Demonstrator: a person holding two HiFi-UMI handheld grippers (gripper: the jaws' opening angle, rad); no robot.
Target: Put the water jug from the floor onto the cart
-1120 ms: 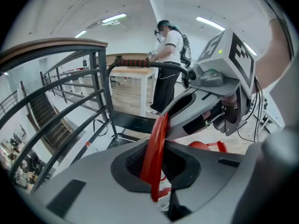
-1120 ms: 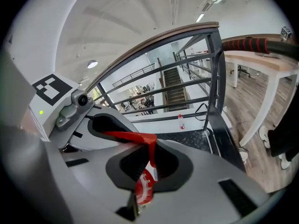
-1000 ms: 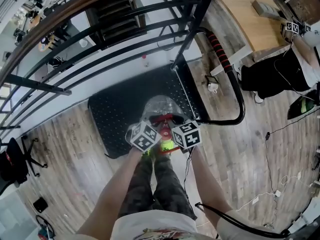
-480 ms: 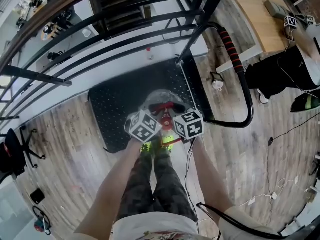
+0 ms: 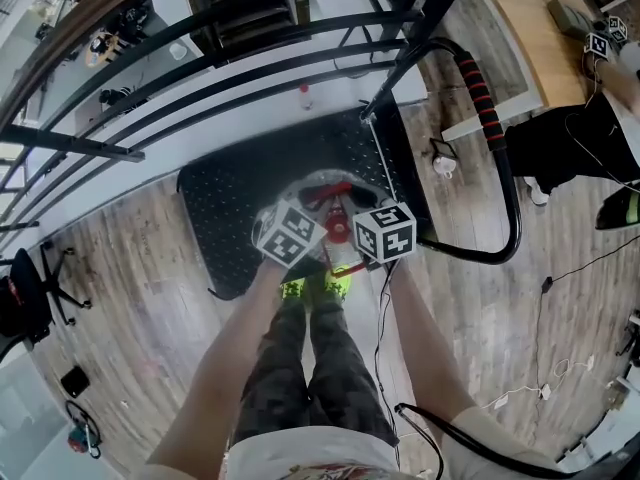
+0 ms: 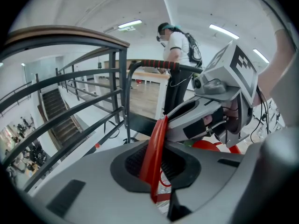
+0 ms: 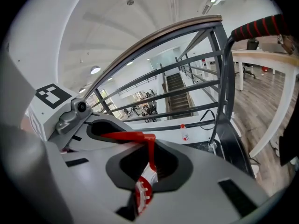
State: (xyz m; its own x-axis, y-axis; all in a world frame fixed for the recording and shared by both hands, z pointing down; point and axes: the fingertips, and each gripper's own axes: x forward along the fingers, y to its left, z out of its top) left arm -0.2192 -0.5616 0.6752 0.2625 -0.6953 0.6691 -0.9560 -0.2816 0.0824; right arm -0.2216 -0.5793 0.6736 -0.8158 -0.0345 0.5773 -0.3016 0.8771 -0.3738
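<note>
When viewed from the head, jug (image 5: 310, 186): clear body under both tongs, over black cart (image 5: 230, 208) deck; touching it or not, unclear; grip hidden by marker cubes.
Left tongs (image 6: 156, 157): pinching red handle (image 6: 158, 134), shown only in own view.
Right tongs (image 7: 148, 164): pressed on same handle; small bottle (image 7: 185, 132) well beyond the tips.

Clear glossy plastic water jug (image 5: 297, 189); matt studded cart deck (image 5: 225, 213); wood-grain floor (image 5: 120, 288).

No word, number or brand can be read anywhere; the left cube (image 5: 290, 234) and the right cube (image 5: 386, 232) bear only black-and-white square patterns without letters.
</note>
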